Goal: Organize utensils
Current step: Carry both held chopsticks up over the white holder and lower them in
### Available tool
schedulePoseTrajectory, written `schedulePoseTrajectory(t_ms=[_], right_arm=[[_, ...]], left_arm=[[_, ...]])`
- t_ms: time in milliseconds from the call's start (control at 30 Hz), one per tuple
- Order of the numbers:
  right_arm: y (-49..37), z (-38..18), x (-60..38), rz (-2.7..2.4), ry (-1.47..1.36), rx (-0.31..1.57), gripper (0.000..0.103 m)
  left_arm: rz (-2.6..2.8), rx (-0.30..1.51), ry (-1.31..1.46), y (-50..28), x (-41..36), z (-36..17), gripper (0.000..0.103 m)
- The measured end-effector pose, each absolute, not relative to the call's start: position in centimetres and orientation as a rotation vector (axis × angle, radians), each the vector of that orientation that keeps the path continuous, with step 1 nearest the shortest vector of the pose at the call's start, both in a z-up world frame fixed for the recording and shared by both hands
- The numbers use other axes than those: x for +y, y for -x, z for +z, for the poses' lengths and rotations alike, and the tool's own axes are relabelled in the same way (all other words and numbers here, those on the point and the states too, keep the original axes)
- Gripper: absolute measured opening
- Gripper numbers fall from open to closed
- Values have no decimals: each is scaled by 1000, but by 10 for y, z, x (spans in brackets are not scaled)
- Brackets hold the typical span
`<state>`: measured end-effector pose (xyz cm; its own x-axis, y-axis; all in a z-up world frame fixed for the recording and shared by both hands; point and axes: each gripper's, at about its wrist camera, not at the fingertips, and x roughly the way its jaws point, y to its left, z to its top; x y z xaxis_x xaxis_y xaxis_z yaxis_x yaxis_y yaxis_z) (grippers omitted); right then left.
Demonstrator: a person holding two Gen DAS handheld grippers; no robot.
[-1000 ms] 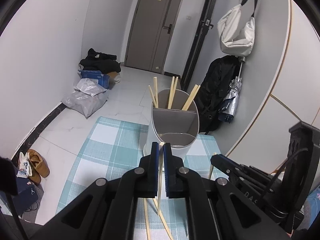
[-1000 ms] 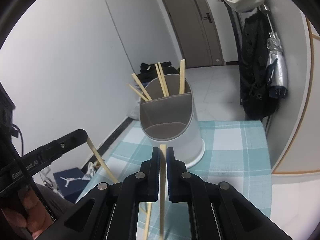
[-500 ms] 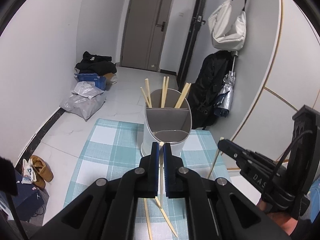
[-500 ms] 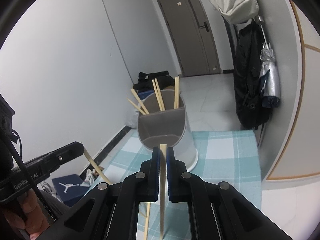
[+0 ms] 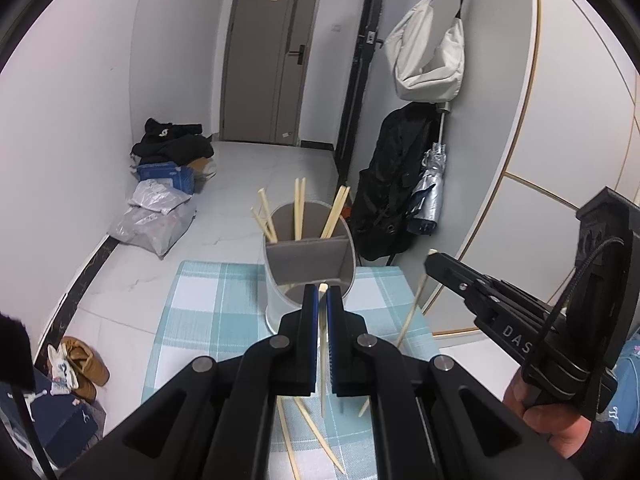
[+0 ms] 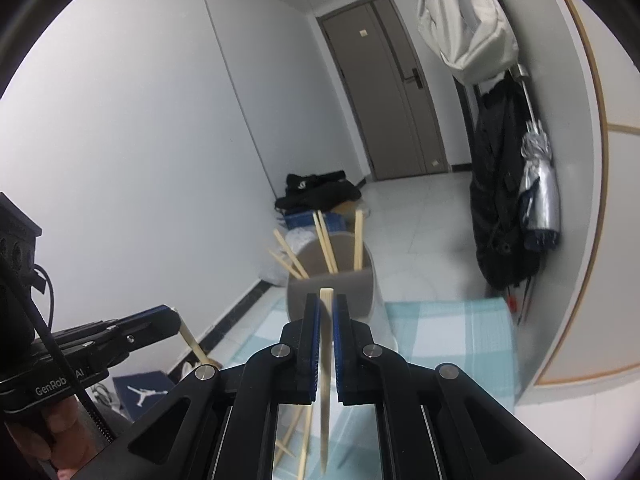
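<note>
While each hand lifts its tool above the checked tablecloth (image 5: 208,300), we see the left gripper (image 5: 322,292) clenched on one chopstick (image 5: 322,360) and the right gripper (image 6: 327,304) clenched on another chopstick (image 6: 325,400). The utensil holder (image 5: 308,264) stands at twelve o'clock, just beyond both tips, chopsticks in its rear compartment. Loose chopsticks (image 5: 320,436) lie at six o'clock.

My two claws each pinch one pale chopstick (image 5: 322,344) upright; white holder (image 5: 310,268) at twelve o'clock, chopsticks inside.
</note>
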<state>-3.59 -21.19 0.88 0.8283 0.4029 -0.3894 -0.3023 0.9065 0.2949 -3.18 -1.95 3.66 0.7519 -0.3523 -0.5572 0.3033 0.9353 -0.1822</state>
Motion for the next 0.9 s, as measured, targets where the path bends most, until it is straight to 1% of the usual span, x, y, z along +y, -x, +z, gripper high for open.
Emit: schedulePoseTrajectory(t_ms=[267, 533, 900], right_arm=[[20, 28, -212, 400, -232, 450, 5], [-9, 79, -223, 410, -234, 381, 5], [-65, 119, -218, 403, -199, 293, 5]], left_arm=[[-398, 608, 67, 19, -26, 69, 1], [-416, 567, 93, -16, -24, 113, 1], [-395, 530, 120, -72, -13, 130, 1]])
